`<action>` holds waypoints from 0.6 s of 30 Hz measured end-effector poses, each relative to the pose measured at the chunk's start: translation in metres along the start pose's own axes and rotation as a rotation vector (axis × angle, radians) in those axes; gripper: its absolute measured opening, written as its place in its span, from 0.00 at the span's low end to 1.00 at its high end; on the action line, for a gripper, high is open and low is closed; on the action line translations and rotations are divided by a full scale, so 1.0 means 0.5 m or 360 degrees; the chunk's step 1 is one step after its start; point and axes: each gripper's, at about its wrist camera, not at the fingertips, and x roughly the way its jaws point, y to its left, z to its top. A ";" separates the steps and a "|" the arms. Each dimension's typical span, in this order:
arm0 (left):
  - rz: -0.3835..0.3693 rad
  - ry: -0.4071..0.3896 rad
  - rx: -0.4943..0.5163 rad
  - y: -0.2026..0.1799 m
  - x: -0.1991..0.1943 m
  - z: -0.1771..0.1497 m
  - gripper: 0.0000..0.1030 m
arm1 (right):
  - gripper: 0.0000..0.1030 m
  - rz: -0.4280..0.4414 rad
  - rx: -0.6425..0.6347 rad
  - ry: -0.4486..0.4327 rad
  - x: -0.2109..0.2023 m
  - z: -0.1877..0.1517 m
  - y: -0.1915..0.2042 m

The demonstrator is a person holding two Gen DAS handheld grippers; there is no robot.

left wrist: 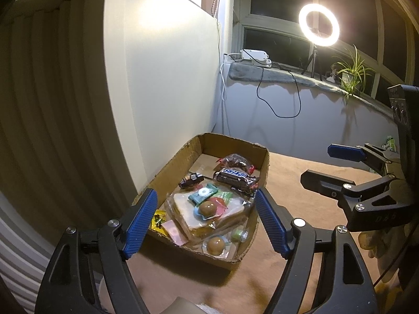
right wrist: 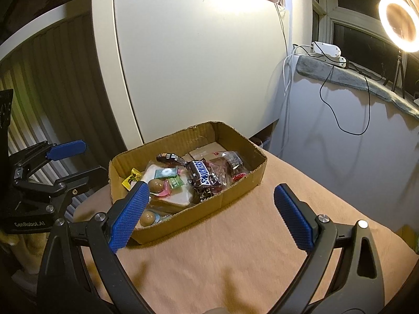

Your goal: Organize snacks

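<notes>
The box [right wrist: 183, 209] is open at the top, but its floor is crowded by snacks [right wrist: 183, 180]; bare floor is left only at the far end. Right of the box, the table [right wrist: 248, 248] is unobstructed. On the left, passage is blocked by a cabinet [right wrist: 196, 65].

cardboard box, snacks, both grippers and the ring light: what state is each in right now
open-topped brown cardboard box: upright on the tan cloth, holding snacks
brown Snickers bar: wrapped, lying in the box
clear-bagged white bread slice: flat, sweets on top
left gripper: open, empty
right gripper: open, empty
white ring light: on
</notes>
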 end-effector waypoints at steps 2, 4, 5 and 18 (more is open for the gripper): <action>-0.0001 -0.0004 -0.0004 0.000 -0.002 -0.001 0.75 | 0.95 -0.0001 0.0000 -0.0001 -0.001 -0.002 0.000; -0.0001 0.0003 -0.0007 -0.001 -0.002 -0.004 0.75 | 0.95 -0.0002 0.0002 -0.0001 -0.002 -0.004 0.001; 0.0000 0.0006 -0.0010 -0.002 -0.003 -0.006 0.75 | 0.95 -0.0001 0.0005 0.0000 -0.002 -0.006 0.000; 0.0013 0.0031 -0.0024 -0.009 -0.010 -0.022 0.75 | 0.95 -0.0013 0.0016 0.0009 -0.010 -0.030 -0.004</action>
